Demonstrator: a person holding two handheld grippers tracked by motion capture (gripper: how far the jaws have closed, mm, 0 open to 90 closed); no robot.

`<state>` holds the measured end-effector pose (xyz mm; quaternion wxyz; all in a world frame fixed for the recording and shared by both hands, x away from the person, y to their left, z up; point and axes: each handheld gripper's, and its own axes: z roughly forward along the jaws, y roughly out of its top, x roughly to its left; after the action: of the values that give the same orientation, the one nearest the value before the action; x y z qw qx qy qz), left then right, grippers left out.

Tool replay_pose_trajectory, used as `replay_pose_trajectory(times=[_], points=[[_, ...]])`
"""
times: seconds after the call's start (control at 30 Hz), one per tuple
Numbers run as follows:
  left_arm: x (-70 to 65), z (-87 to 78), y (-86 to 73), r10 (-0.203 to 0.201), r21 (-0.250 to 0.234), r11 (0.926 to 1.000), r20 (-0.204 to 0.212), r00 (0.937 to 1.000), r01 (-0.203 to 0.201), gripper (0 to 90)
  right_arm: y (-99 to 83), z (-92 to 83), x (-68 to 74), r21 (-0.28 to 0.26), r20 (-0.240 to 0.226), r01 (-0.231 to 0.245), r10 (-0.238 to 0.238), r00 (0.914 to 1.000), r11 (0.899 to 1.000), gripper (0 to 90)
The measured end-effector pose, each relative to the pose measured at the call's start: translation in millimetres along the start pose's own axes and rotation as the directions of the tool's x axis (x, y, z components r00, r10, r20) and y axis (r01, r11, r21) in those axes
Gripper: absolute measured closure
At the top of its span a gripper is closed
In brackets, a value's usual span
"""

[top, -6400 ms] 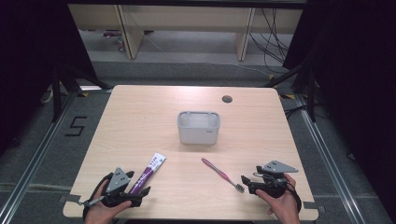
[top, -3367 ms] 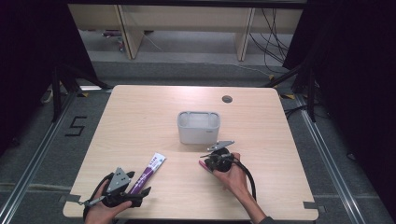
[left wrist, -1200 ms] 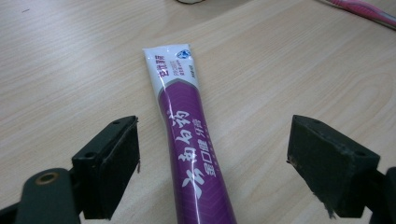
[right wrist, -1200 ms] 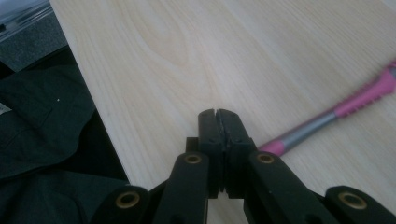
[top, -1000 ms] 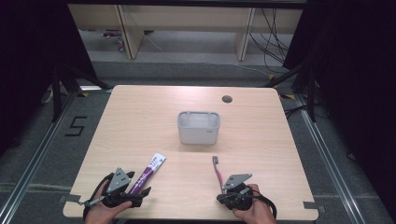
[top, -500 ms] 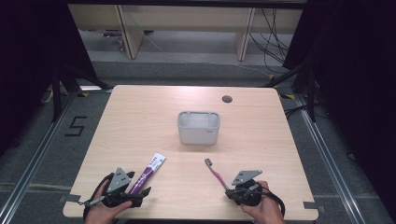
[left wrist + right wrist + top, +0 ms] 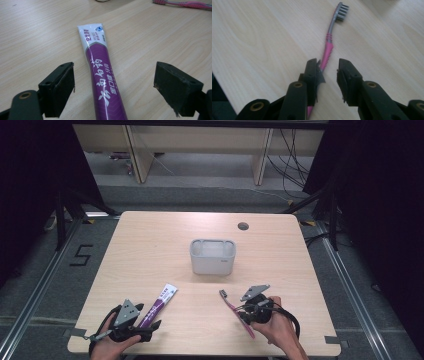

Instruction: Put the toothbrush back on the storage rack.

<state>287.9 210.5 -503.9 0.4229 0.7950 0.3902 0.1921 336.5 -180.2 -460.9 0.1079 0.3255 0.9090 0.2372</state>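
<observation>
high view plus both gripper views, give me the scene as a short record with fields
table: light wood, round hole near far right edge
holder: grey box, upright at table centre
toothpaste: purple and white tube, flat on table, between the left gripper's jaws, untouched
left gripper: open wide, low over the tube
toothbrush: pink handle, grey head, lying by one jaw of the right gripper
right gripper: jaws have just been opening, a gap shows between the pads

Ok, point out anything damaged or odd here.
The right hand-held gripper has a torn pad: a flap of black lining peels off its left pad against the pink toothbrush. The other pad's edge looks frayed too. Its jaws have just been opening, the toothbrush between them.
</observation>
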Motion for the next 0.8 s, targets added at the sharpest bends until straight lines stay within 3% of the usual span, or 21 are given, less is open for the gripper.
replay_pose_trajectory(times=[0.53, 0.7, 0.8], points=[[-0.4, 0.3, 0.0, -0.001, -0.001, 1.0000, 0.001, 1.0000, 0.001, 16.4, 22.8, 17.3, 0.1, 0.113, 0.018, 0.026, -0.029, 0.9994, 0.993, 70.3], [-0.3, 0.1, 0.2, 0.002, -0.002, 1.0000, 0.003, 1.0000, -0.002, 16.4, 25.1, 21.3, -1.9, 0.133, 0.000, 0.039, -0.040, 0.9992, 0.990, 71.1], [-0.3, 0.1, 0.1, 0.004, -0.002, 1.0000, 0.004, 1.0000, -0.004, 16.4, 27.5, 24.7, -0.5, 0.148, -0.010, 0.023, -0.021, 0.9997, 0.989, 71.0]])
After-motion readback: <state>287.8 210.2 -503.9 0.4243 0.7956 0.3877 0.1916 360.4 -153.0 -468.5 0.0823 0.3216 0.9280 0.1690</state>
